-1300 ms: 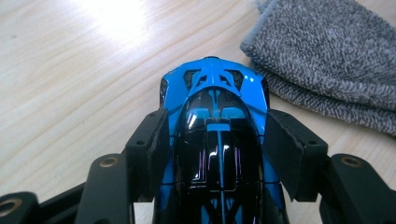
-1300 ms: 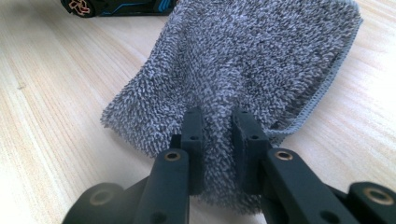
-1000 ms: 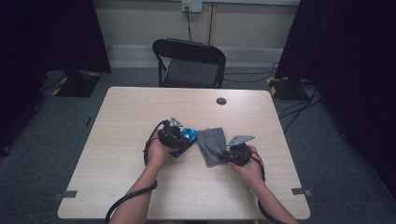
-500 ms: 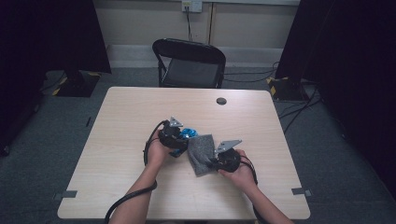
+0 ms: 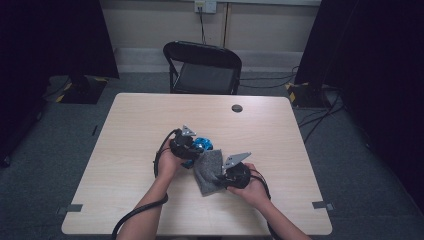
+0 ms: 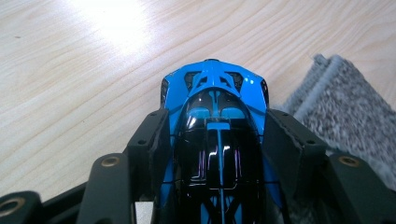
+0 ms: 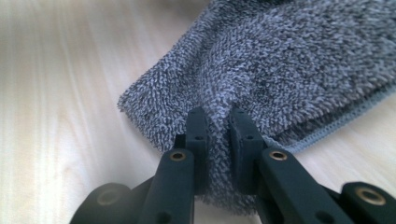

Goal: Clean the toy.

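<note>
A glossy blue and black toy car sits between the jaws of my left gripper, which is shut on its sides. In the high view the toy car pokes out beyond the left gripper near the table's middle. A grey towel lies folded on the table just right of the car. My right gripper pinches a fold of the towel between its jaws, and in the high view the right gripper rests at the towel's near right edge.
The wooden table has a small dark round hole cover near its far edge. A black folding chair stands behind the table. Cables trail from both grippers toward the near edge.
The right gripper has dragged the towel leftward, toward the car and the left gripper. The left hand and the car have stayed in place.
</note>
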{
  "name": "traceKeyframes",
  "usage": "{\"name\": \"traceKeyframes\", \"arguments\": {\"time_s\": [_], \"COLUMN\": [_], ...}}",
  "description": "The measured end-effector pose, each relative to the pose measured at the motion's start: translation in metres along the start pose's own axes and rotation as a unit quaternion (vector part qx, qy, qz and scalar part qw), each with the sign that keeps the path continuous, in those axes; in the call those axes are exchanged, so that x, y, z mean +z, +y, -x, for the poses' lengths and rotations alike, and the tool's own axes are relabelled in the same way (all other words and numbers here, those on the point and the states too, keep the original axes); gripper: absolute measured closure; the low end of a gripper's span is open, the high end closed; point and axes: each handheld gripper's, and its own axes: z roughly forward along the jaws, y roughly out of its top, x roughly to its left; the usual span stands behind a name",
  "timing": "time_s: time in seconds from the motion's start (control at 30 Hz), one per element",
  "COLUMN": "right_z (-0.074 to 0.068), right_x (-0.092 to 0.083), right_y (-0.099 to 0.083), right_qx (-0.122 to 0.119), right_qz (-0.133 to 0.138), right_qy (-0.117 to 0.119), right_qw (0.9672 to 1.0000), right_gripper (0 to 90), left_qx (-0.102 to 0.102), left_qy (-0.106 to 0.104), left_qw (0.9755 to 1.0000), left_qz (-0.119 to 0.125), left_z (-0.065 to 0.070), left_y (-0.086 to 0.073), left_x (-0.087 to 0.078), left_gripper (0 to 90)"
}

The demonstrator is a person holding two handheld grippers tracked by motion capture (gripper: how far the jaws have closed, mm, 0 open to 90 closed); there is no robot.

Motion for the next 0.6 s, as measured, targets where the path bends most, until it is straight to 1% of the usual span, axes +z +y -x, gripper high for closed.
{"name": "traceKeyframes", "arguments": {"time_s": [0.07, 0.13, 0.27, 0.33, 0.5, 0.6], "right_z": [-0.002, -0.004, -0.012, -0.016, -0.025, -0.027], "right_x": [0.001, 0.003, 0.007, 0.008, 0.011, 0.008], "right_y": [0.001, 0.003, 0.006, 0.007, 0.009, 0.009], "right_qx": [-0.005, -0.009, -0.025, -0.029, -0.052, -0.064], "right_qz": [0.0, 0.0, -0.004, -0.005, -0.008, -0.011], "right_qy": [0.003, 0.011, 0.025, 0.031, 0.054, 0.065], "right_qw": [1.0, 0.9999, 0.9994, 0.9991, 0.9971, 0.9957], "right_gripper": [80.0, 80.0, 80.0, 80.1, 80.0, 80.0], "left_qx": [0.0, 0.0, -0.001, -0.001, -0.001, -0.002], "left_qy": [0.0, 0.001, 0.001, 0.002, 0.001, 0.001], "left_qw": [1.0, 1.0, 1.0, 1.0, 1.0, 1.0], "left_qz": [0.0, 0.001, 0.0, 0.0, 0.0, 0.0], "left_z": [0.0, 0.0, 0.0, 0.001, 0.0, 0.0], "left_y": [0.0, 0.0, 0.0, 0.0, 0.0, 0.0], "left_x": [0.0, 0.0, 0.0, 0.0, 0.0, 0.0], "left_gripper": [42.5, 42.5, 42.5, 42.5, 42.5, 42.5]}}
